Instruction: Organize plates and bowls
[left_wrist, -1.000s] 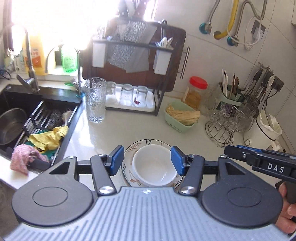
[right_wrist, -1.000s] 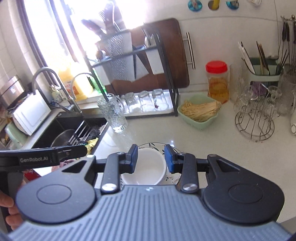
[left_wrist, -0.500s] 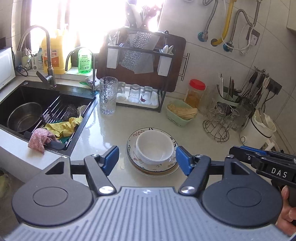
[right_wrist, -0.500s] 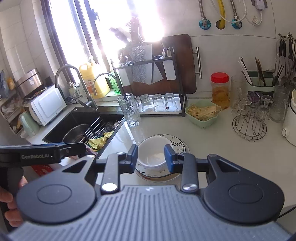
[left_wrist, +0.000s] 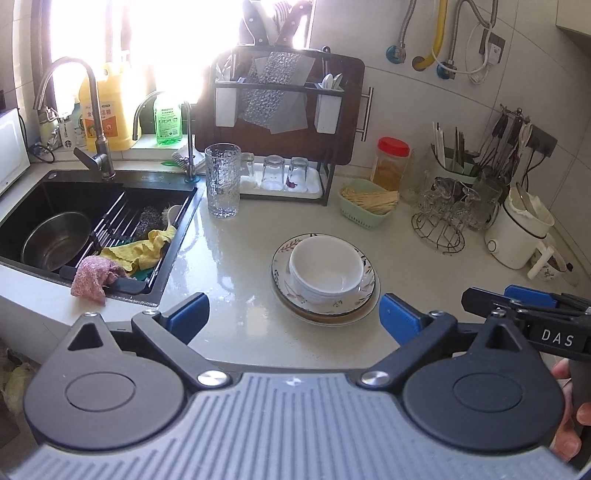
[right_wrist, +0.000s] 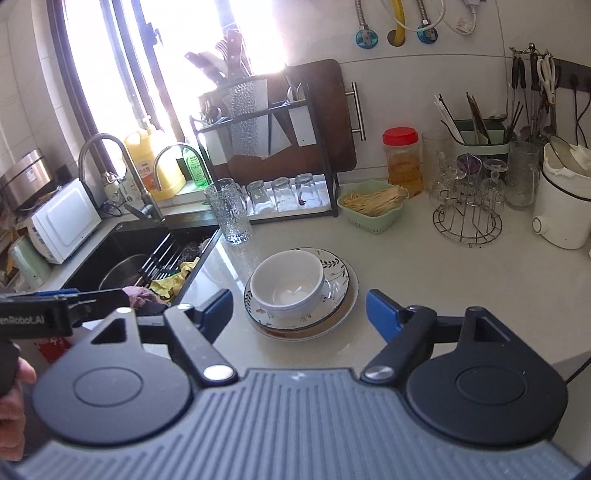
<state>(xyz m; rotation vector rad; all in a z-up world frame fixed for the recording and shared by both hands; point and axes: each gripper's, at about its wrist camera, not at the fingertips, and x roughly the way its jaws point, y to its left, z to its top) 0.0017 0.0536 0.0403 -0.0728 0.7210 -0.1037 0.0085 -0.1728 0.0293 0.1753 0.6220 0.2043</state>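
White bowls (left_wrist: 325, 269) stacked on two plates (left_wrist: 360, 308) (counter); left gripper (left_wrist: 293, 315), right gripper (right_wrist: 299, 312) spread.

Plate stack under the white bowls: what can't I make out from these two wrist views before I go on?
- Plate count: in both views the white bowls cover the stacked plates; only rims show.
- Bowl count: nested rims too close to tell, left wrist view.
- Counter in front of the stack: hidden by the left gripper and right gripper bodies.
- Window area behind the dish rack: blown out by glare.
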